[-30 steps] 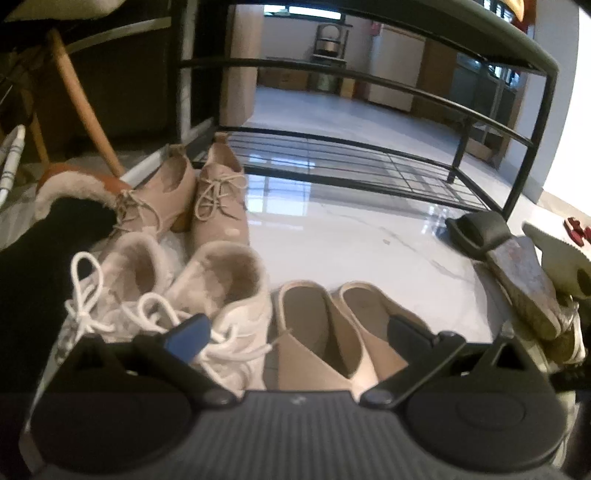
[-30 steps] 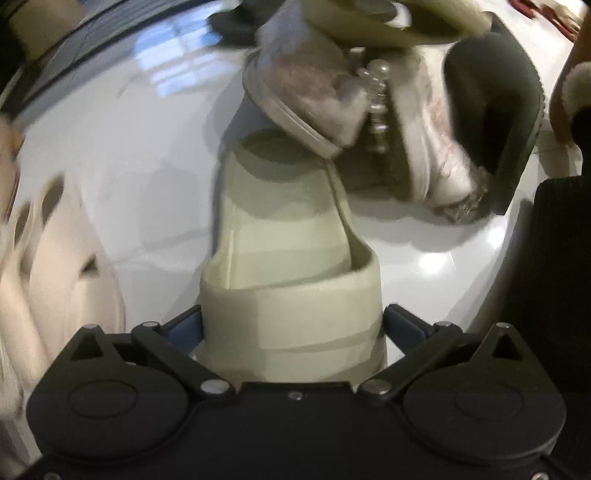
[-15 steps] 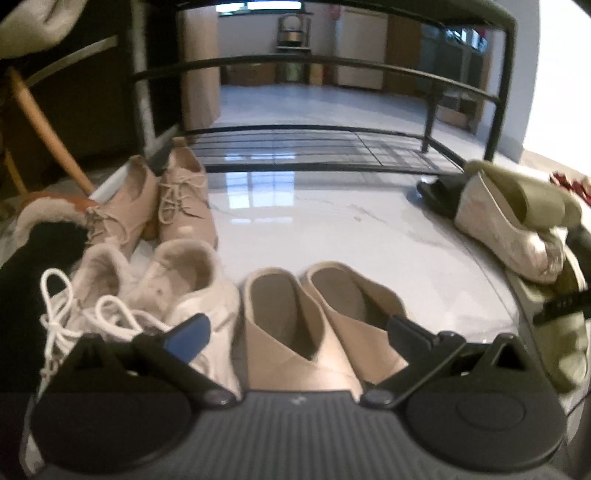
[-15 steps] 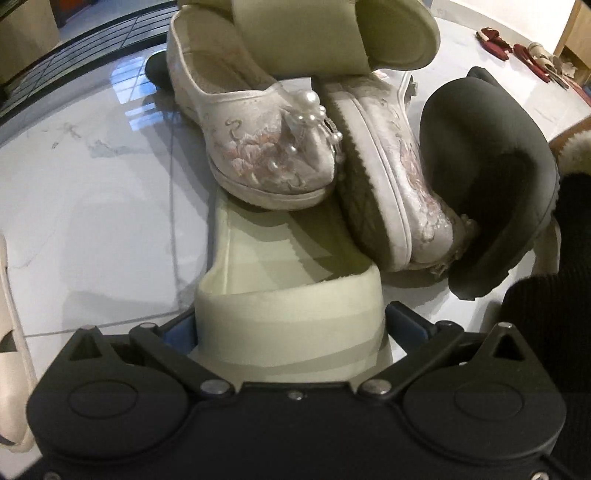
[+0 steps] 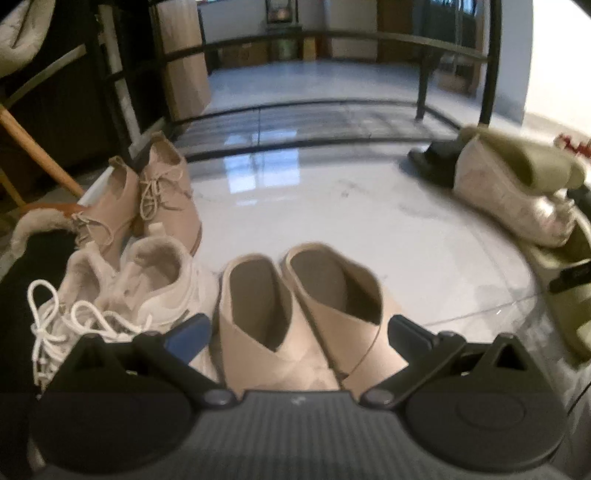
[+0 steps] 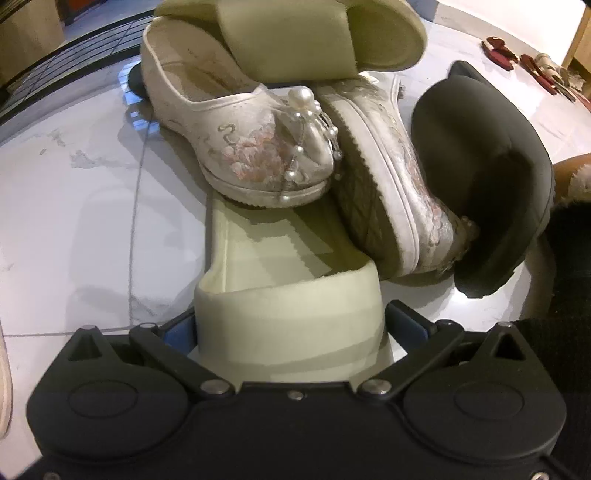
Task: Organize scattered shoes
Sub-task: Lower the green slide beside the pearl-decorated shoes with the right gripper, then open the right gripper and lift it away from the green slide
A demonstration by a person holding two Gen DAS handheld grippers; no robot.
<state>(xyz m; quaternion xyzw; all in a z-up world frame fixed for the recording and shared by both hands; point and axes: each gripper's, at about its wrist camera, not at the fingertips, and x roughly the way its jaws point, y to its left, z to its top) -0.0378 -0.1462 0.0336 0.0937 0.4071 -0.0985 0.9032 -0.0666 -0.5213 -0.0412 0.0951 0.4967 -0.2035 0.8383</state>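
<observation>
L wrist view: three pairs already lined up on the floor, i.e. tan lace-ups (image 5: 155, 192), white sneakers (image 5: 122, 291) and beige mules (image 5: 303, 310), each set side by side. Left gripper (image 5: 295, 332) sits w/ jaws apart, straddling the mules' toes, no visible clamp. Shoe rack (image 5: 314, 122) behind holds nothing that I can see. R wrist view: right gripper (image 6: 291, 328) jaws closed against the strap of a green slide (image 6: 288, 295), which lies on the tile w/ its heel under an embroidered pearl shoe (image 6: 240, 140). Its mate (image 6: 399, 192) is tipped on edge; second green slide (image 6: 314, 33) is stacked on top; black slipper (image 6: 480, 177) leans beside. Judgement: approx. half done; the R pile remains unsorted.
</observation>
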